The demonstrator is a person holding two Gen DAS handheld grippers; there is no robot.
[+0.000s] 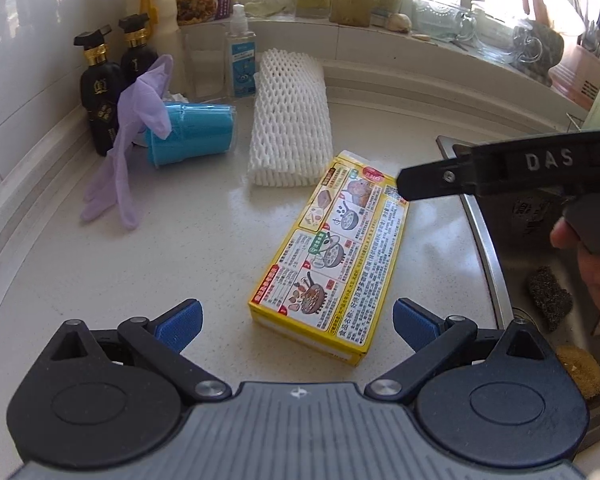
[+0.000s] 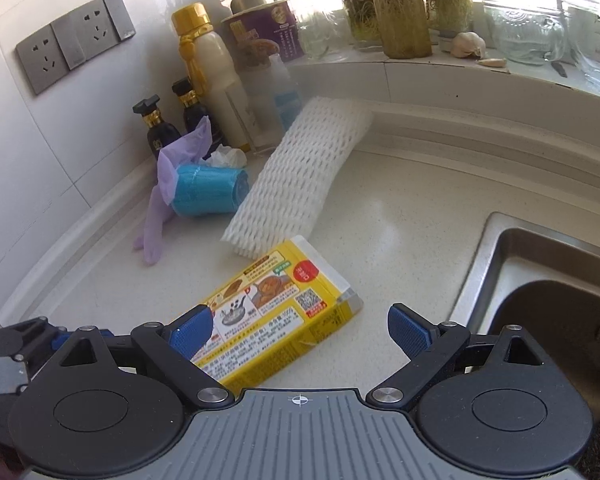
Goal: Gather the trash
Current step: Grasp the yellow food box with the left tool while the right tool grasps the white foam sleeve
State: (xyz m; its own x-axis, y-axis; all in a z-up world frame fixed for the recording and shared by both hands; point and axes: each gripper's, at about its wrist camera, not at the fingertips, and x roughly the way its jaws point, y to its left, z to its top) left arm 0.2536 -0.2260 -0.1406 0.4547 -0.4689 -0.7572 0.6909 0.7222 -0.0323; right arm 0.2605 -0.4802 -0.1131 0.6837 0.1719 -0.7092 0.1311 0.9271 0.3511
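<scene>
A yellow printed carton [image 1: 332, 256] lies flat on the pale counter [image 1: 188, 248], just ahead of my open left gripper [image 1: 298, 322]. Behind it lie a white foam net sleeve [image 1: 290, 120], a blue roll of bags [image 1: 194, 132] and a purple glove [image 1: 130, 136] draped over the roll. In the right wrist view the same carton [image 2: 276, 312] sits between the jaws of my open right gripper [image 2: 300, 338], nearer the left pad; nothing is held. The foam sleeve [image 2: 300, 176], blue roll [image 2: 210, 190] and glove [image 2: 168, 192] lie beyond it. The right gripper's black body [image 1: 500, 168] shows at the right of the left wrist view.
Dark sauce bottles [image 1: 100, 92], a spray bottle [image 1: 240, 60] and a gold-capped bottle [image 2: 210, 76] stand along the tiled wall. A steel sink [image 2: 540, 280] lies to the right with scourers [image 1: 550, 296] in it. Jars and glassware [image 2: 524, 32] line the window ledge. A hand [image 1: 592, 268] holds the right gripper.
</scene>
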